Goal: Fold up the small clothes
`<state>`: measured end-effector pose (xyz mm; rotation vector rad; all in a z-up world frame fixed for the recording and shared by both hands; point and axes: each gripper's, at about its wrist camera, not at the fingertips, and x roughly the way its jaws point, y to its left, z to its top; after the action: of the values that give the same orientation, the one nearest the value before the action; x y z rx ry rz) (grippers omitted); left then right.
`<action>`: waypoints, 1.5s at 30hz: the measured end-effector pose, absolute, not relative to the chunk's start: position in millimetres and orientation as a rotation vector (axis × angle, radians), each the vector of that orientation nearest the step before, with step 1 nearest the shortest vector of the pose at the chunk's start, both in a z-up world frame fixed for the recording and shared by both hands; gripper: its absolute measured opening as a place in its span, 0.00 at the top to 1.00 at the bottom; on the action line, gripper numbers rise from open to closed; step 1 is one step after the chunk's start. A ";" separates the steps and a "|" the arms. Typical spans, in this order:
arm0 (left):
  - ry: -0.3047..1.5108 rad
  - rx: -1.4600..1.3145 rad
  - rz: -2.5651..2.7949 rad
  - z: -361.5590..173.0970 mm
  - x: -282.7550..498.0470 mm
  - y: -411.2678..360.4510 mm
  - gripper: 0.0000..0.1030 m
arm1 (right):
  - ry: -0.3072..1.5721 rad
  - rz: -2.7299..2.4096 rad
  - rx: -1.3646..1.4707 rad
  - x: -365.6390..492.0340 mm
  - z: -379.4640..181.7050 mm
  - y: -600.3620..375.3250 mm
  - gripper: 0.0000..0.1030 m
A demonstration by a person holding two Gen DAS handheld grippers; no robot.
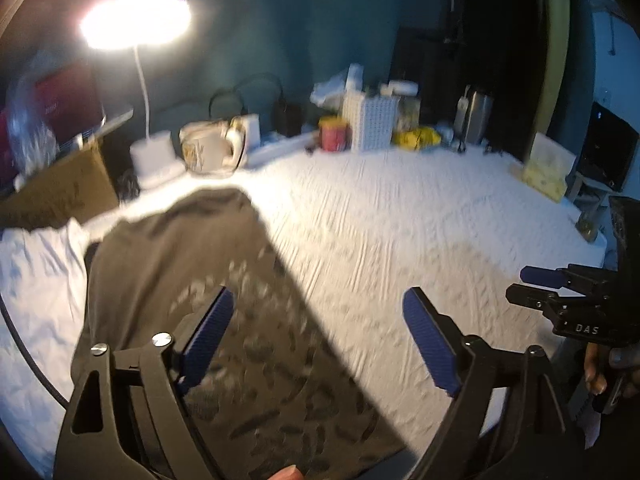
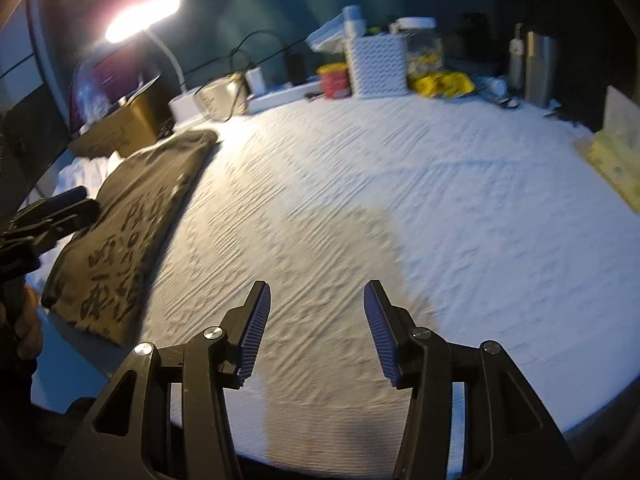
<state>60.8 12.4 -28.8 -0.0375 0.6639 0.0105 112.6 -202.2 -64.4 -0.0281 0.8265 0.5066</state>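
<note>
A dark olive garment (image 1: 176, 256) with a dark print lies folded into a long strip on the white textured sheet (image 1: 400, 216). In the right wrist view the garment (image 2: 136, 216) sits at the sheet's left side. My left gripper (image 1: 319, 294) hovers above the garment's right edge, open wide with nothing between its blue pads. My right gripper (image 2: 317, 286) is open over bare sheet, well to the right of the garment, holding nothing. Each gripper shows in the other's view: the right gripper (image 1: 534, 285) at the right edge, the left gripper (image 2: 74, 202) at the left edge.
Along the back stand a lit desk lamp (image 1: 136, 24), a cardboard box (image 1: 60, 188), a glass jug (image 1: 210, 150), a red tin (image 1: 332, 134), a white perforated box (image 1: 374, 122), a yellow bag (image 1: 418, 136) and a steel flask (image 1: 476, 116). A tissue box (image 2: 618, 156) sits right.
</note>
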 end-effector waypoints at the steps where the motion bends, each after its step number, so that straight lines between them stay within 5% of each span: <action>1: 0.641 -0.031 0.006 -22.6 61.4 9.0 0.10 | 0.817 0.491 -0.028 115.4 -60.4 -206.4 0.50; 13: 0.496 0.012 0.023 31.4 68.7 -12.9 0.09 | 0.699 0.422 -0.029 129.0 -11.7 -232.6 0.50; 17: 0.454 0.009 0.042 46.3 67.5 -11.4 0.09 | 0.656 0.408 -0.012 133.3 5.7 -237.3 0.26; 45: 0.168 -0.085 0.165 135.9 7.6 42.6 0.01 | 0.257 0.397 -0.068 65.1 153.5 -234.7 0.26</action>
<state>7.6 42.6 135.9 -0.0853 0.1682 0.1650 65.1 -234.7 153.5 -0.0679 0.2568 0.3967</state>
